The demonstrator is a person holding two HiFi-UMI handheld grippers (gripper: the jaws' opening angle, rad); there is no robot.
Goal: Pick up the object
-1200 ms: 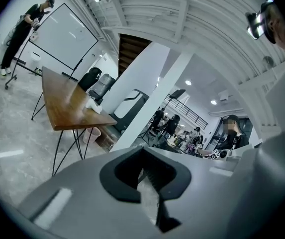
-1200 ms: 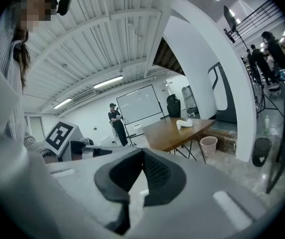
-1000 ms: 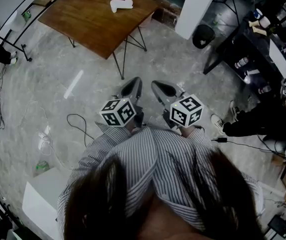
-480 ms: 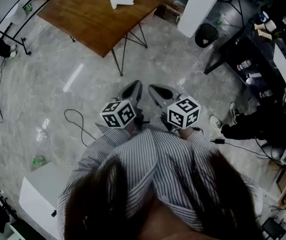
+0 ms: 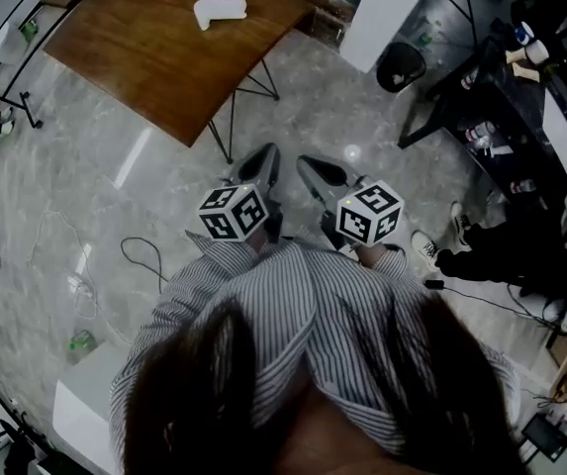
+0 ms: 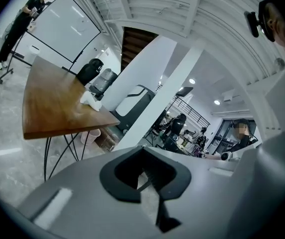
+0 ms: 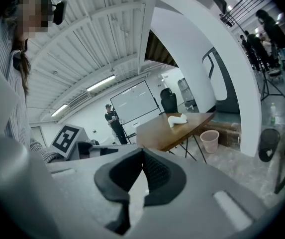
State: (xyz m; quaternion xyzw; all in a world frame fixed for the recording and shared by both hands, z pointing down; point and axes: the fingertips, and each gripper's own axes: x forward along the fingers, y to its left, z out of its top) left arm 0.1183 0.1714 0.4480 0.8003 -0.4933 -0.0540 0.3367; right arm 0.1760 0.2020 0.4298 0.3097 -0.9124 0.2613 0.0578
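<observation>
A white crumpled object (image 5: 219, 10) lies on the far part of a brown wooden table (image 5: 154, 62). It also shows small in the left gripper view (image 6: 90, 99) and the right gripper view (image 7: 177, 119). My left gripper (image 5: 266, 158) and right gripper (image 5: 310, 165) are held side by side close to the striped shirt, over the grey floor and well short of the table. In each gripper view the dark pads meet with nothing between them: the left gripper (image 6: 143, 156) and the right gripper (image 7: 143, 153) are both shut and empty.
A white pillar (image 5: 382, 13) and a black bin (image 5: 402, 67) stand to the right of the table. A dark bench (image 5: 506, 97) with bottles runs along the right, with a person (image 5: 501, 250) by it. A cable (image 5: 144, 255) lies on the floor. A pink bucket (image 7: 209, 141) stands under the table.
The head view has shifted, so the table and white object sit a little further left. Both grippers stay together in front of the body, still shut.
</observation>
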